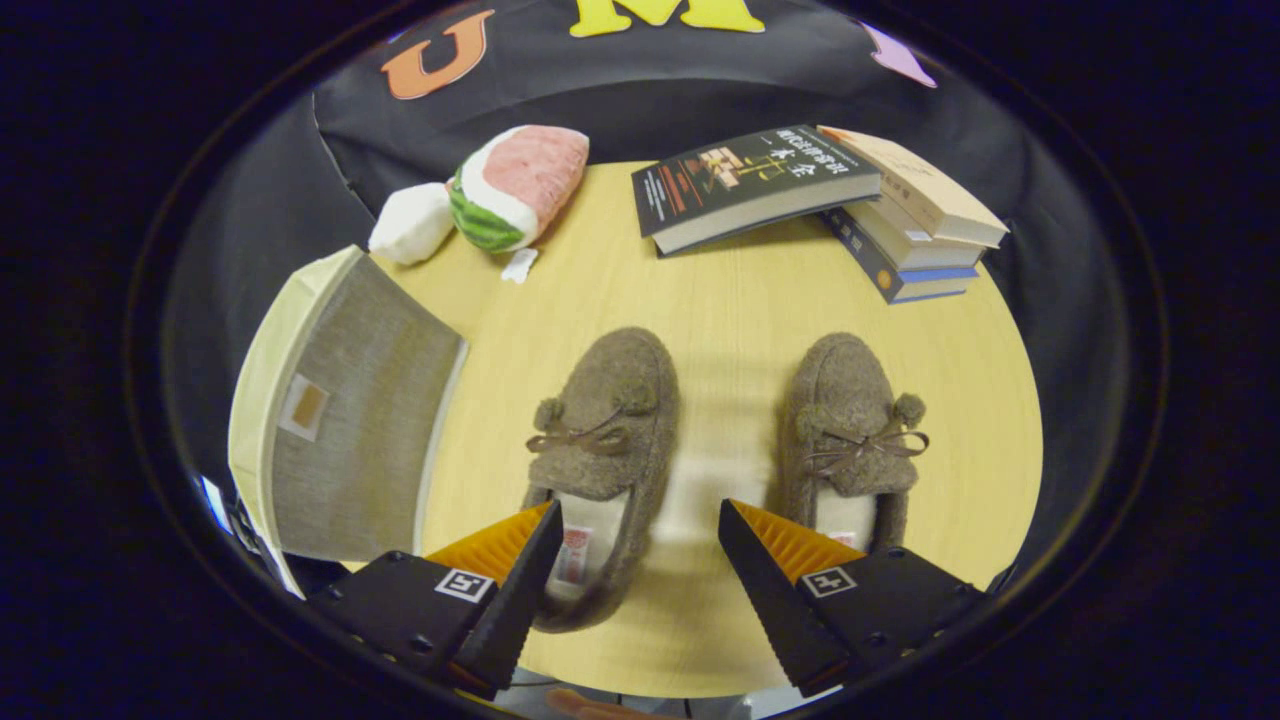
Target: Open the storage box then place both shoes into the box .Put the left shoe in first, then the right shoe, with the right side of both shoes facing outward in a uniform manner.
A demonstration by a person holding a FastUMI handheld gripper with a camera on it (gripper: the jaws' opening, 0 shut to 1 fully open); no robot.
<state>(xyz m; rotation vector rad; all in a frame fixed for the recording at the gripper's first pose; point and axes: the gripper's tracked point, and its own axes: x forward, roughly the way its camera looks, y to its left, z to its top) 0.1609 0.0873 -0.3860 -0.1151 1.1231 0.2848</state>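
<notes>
Two brown fuzzy slippers with bows and pompoms lie side by side on the round wooden table (720,300), toes pointing away from me. The left shoe (600,440) has its heel under my left finger (520,560). The right shoe (850,430) lies just ahead of my right finger (780,560). My gripper (640,555) is open, with bare table between its fingers. The storage box (340,420), cream with a grey fabric lid, stands at the table's left edge beside the left shoe, its lid down.
A watermelon-slice plush (520,185) and a white soft item (412,225) lie at the table's far left. A stack of books (900,230) sits at the far right, with one dark book (750,185) leaning on it.
</notes>
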